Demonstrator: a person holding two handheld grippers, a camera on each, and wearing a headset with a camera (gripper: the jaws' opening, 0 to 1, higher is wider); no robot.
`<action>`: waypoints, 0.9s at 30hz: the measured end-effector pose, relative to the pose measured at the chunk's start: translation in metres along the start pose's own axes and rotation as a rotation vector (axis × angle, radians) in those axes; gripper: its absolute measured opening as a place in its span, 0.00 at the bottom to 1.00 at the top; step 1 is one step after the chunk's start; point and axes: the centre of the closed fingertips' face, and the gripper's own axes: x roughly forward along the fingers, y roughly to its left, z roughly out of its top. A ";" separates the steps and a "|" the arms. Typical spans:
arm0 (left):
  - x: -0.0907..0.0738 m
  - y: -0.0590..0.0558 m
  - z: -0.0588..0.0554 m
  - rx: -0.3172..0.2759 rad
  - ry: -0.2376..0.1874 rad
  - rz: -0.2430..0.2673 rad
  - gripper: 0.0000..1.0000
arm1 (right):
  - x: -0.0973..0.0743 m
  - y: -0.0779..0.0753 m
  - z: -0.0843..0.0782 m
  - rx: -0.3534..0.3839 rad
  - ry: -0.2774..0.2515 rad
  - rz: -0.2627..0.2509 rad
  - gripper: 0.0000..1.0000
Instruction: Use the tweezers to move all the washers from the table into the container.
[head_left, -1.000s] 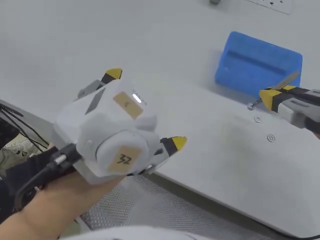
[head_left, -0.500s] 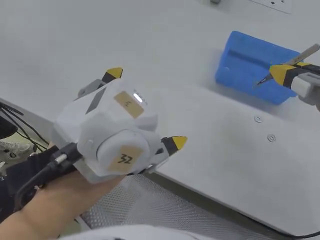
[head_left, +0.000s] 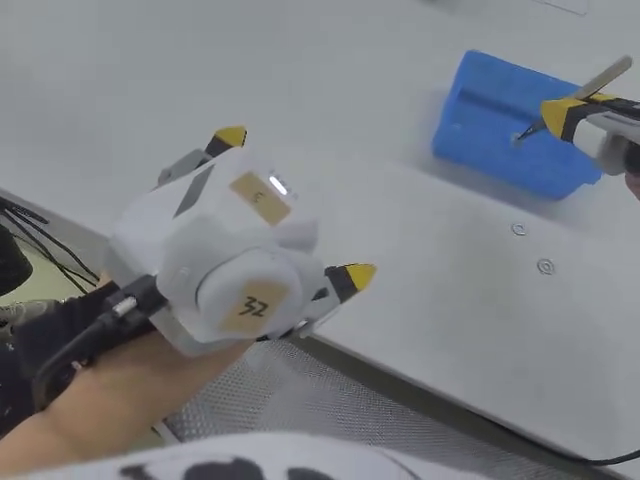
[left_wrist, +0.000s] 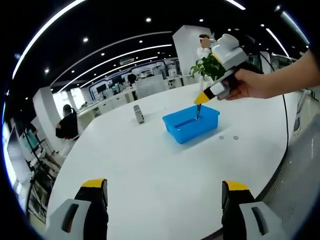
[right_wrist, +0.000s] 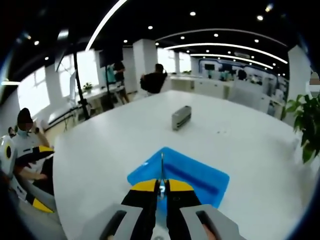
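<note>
I have the right hand-held gripper clamped shut on the tweezers, the thin shank pinched between its yellow-tipped jaws so that the points run straight ahead along the jaw line. That way, wherever I aim the hand-held gripper, the tips follow. In the head view it sits at the upper right of the frame, with the tweezer points angled down over the open top of the blue container, which I judge to be the drop-off position. The tips are too small for me to tell whether a washer is pinched between them. Two washers lie flat on the white table just below the container in the frame: the upper washer close to its wall, and the lower washer a little further down and to the right, apart from each other. So the job is not finished. The left hand-held gripper fills the lower left of the head view, jaws spread wide and gripping nothing, parked off the table edge and well clear of the work. I keep it there so it blocks neither the container nor the washers.
</note>
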 end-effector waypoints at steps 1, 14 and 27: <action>0.000 0.000 0.000 0.001 0.000 0.000 0.97 | 0.002 -0.001 0.000 0.000 0.000 -0.004 0.02; 0.001 0.000 -0.001 0.004 0.007 -0.001 0.97 | 0.028 -0.014 -0.015 -0.041 0.046 -0.040 0.02; 0.002 -0.001 -0.004 0.010 0.022 -0.002 0.96 | 0.043 -0.013 -0.025 -0.128 0.089 -0.041 0.02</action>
